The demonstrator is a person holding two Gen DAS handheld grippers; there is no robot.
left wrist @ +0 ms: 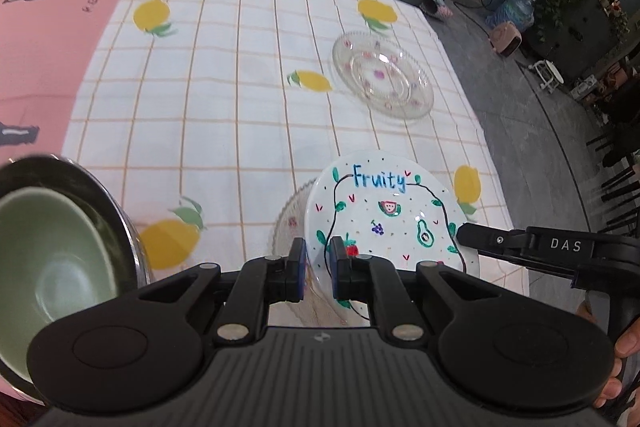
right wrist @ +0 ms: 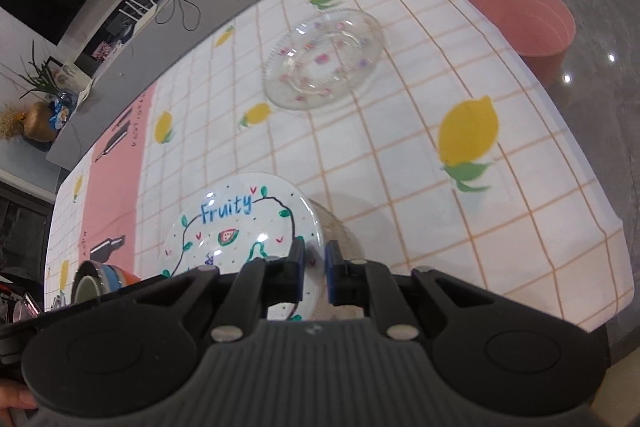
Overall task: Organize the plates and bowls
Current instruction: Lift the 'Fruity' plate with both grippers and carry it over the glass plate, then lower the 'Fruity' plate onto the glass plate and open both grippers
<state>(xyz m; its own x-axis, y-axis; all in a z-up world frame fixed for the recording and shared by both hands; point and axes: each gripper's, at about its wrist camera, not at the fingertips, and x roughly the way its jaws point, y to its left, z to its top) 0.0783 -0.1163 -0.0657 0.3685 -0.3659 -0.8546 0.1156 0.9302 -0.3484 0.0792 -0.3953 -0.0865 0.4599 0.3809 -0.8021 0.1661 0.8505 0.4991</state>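
The surface [left wrist: 240, 87], draped in a lemon-print checked cloth, spreads out ahead of both grippers. Well ahead of them on it lies a clear glass plate [left wrist: 382, 75] with small flowers, probably a later pick for the stack. Just left of the left gripper [left wrist: 318, 269] a steel bowl [left wrist: 100, 179] holds a pale green bowl [left wrist: 48, 259], nested to save room. Between the two grippers is the white "Fruity" plate [left wrist: 384, 211], its underside over another ribbed glass plate [left wrist: 288, 219] (whether it touches or hangs just above, I cannot tell). The left gripper pinches the Fruity plate's near-left rim; the right gripper [right wrist: 314, 267] is pressed onto its right rim, so the two share the load and keep it level for stacking.
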